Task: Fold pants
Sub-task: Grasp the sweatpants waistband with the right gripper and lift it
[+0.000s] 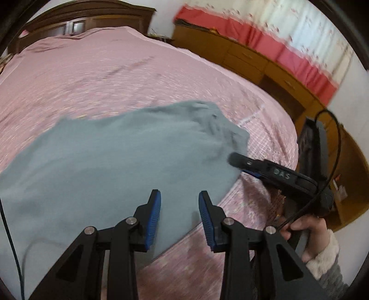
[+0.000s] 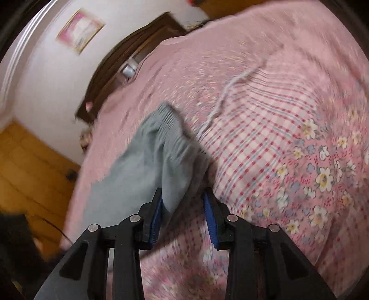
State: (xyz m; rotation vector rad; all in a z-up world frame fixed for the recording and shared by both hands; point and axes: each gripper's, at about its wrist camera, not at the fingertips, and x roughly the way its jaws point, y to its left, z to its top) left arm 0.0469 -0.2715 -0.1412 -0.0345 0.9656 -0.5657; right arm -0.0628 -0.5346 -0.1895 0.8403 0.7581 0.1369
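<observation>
Grey-blue pants [image 1: 115, 161] lie spread on a pink bedspread [image 1: 103, 76]. My left gripper [image 1: 180, 200] is open just above the near edge of the pants, with nothing between its blue pads. My right gripper [image 1: 239, 161] shows at the right edge of the pants near the gathered waistband. In the right wrist view the right gripper [image 2: 182, 198] is open, and a fold of the pants [image 2: 150, 161] lies between its jaws against the left pad [image 2: 156, 214]. The elastic waistband [image 2: 166, 117] is beyond it. Both views are blurred.
A dark wooden headboard [image 1: 87, 20] is at the far end of the bed. A low orange-brown cabinet [image 1: 253, 60] runs along the right side under a red and white curtain [image 1: 276, 30]. The bedspread has a checked and flowered border [image 2: 288, 150].
</observation>
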